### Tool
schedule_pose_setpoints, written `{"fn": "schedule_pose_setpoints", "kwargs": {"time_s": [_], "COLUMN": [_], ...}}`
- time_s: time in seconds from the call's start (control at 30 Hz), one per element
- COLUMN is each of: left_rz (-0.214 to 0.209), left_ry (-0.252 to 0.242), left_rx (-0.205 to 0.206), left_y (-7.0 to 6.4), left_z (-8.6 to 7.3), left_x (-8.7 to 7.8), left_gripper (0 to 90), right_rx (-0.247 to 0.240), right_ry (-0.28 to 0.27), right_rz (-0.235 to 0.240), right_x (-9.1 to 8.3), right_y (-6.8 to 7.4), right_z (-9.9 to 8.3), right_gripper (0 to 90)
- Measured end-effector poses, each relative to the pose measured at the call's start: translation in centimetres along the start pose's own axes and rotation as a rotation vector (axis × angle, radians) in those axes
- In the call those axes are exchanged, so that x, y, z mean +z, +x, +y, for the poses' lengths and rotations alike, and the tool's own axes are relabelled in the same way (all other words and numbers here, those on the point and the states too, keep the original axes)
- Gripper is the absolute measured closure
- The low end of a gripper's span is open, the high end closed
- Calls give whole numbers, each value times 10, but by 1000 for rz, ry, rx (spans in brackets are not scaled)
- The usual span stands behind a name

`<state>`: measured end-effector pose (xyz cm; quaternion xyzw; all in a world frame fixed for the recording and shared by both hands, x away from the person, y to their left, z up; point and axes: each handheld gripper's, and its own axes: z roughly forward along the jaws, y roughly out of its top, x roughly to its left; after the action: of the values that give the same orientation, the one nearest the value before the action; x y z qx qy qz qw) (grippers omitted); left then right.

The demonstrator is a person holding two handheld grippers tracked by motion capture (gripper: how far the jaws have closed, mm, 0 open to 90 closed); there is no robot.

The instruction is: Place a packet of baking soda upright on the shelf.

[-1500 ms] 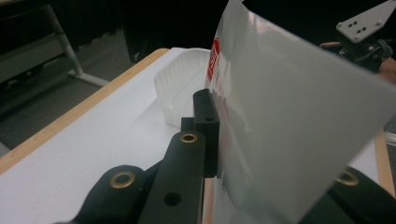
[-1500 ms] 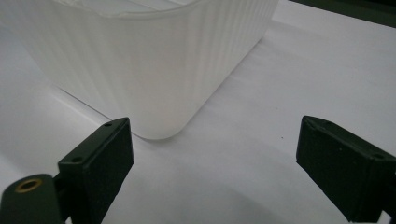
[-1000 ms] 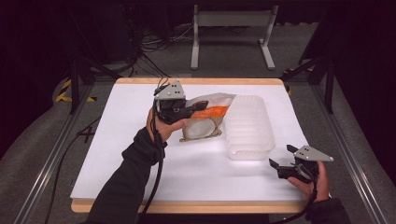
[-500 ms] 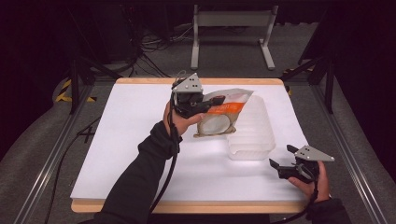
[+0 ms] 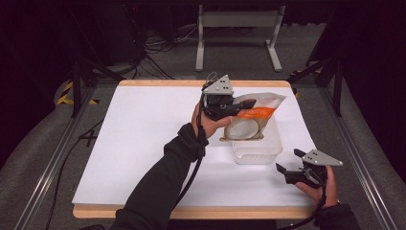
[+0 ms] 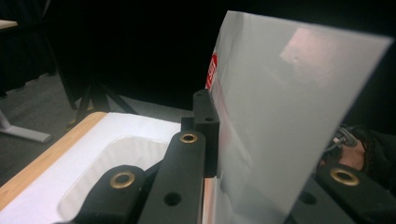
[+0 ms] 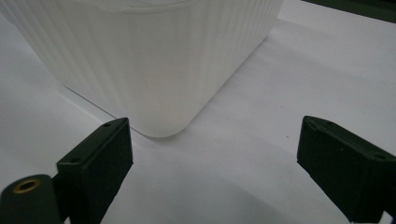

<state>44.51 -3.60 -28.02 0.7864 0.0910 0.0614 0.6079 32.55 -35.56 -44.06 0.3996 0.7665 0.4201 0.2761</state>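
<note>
Nearest the person, the right gripper (image 5: 290, 162) rests low on the white table (image 5: 143, 143) near its front right corner, its 2 jaws spread wide with nothing between them, pointing at the near corner of the translucent plastic tub (image 5: 258, 148), close to it but apart. Farther back, the left gripper (image 5: 239, 106) is clamped on the edge of a white and orange pouch (image 5: 253, 115) with a round window, holding it upright above the tub's far half; in the left gripper view the pouch (image 6: 280, 121) stands pinched between the jaws over the tub (image 6: 116, 154)
</note>
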Motion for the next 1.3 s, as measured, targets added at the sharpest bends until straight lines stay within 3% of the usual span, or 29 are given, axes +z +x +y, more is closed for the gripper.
{"fn": "schedule_pose_setpoints", "kwargs": {"time_s": [0.57, 0.9, 1.03, 1.17, 1.3], "left_rz": [-73, -102, -113, -105, -112], "left_ry": [-23, -53, -54, -11, -12], "left_rx": [-44, -97, -101, -78, -100], "left_y": [-6, -3, -4, -8, -5], "left_z": [-21, -40, -45, -48, -55], "left_x": [41, 49, 50, 54, 54], "left_gripper": [899, 899, 899, 899, 899], "right_rx": [-4, -7, -9, -9, -7], "right_ry": [2, 6, 9, 12, 10], "right_rz": [2, 3, 3, 4, 4], "right_x": [0, 1, 1, 1, 1], "right_y": [0, 1, 1, 1, 1], "right_z": [0, 0, 0, 0, 0], "right_gripper": [111, 110, 110, 109, 109]}}
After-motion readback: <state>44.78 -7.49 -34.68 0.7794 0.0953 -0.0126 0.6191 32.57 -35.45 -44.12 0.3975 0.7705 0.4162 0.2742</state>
